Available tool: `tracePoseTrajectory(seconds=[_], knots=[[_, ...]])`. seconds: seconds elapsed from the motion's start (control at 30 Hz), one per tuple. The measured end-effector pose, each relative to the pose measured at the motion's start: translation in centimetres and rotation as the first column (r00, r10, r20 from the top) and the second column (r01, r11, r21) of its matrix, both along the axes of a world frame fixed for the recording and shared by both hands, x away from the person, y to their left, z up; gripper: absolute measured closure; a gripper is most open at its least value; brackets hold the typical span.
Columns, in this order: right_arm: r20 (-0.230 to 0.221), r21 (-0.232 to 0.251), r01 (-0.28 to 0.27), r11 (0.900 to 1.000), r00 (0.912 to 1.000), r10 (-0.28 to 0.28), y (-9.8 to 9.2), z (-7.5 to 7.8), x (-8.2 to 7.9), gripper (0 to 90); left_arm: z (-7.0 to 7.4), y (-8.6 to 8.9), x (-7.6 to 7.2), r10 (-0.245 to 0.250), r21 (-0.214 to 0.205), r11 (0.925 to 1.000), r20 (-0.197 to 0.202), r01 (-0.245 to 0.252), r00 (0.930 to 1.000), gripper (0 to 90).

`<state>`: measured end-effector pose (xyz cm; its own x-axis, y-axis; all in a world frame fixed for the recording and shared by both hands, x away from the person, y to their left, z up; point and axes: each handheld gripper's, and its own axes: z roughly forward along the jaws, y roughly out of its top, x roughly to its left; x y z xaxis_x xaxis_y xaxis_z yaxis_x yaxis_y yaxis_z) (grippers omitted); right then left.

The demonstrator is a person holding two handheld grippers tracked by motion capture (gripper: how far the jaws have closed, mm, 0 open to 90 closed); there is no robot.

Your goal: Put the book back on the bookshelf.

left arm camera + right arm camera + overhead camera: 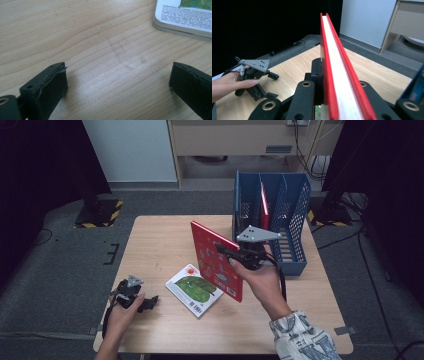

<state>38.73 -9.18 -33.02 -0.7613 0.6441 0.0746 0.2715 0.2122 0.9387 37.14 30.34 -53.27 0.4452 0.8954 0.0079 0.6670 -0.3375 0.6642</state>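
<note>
My right gripper [226, 252] is shut on a red hardcover book [215, 262] and holds it upright above the middle of the table, just left of the blue file rack [295, 212]. In the right gripper view the red book [338, 82] runs edge-on between the jaws. A white book with a green cover picture [195, 289] lies flat on the table below it. My left gripper [146, 303] rests near the front left corner, open and holding nothing. In the left gripper view its jaws stand wide over bare wood, and the flat book's corner [185, 17] is at the top right.
The blue rack stands at the table's [160, 240] back right with another red book [264, 210] upright in one slot. Dark stands and cables line the floor beyond. The right gripper view shows the left gripper [272, 85] and the hand holding it.
</note>
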Motion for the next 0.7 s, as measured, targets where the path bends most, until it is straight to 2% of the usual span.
tracePoseTrajectory(seconds=[0.07,0.27,0.7], knots=[[-0.002,0.002,0.002,1.0,1.0,-0.002,-0.6,-0.1,-0.3,79.2,-0.2,0.0,-0.2,0.003,-0.009,1.0,0.016,-0.003,0.9999,0.0],[-0.005,0.014,0.028,0.9995,0.9996,-0.028,-2.6,-0.3,-0.8,79.2,-0.3,0.0,-0.2,0.006,-0.022,0.9997,0.034,-0.006,0.9994,0.0],[-0.014,0.011,0.077,0.9969,0.9969,-0.077,-6.2,-0.9,-1.9,79.2,-0.4,0.0,-0.3,0.004,-0.021,0.9998,0.036,-0.004,0.9993,0.0]])
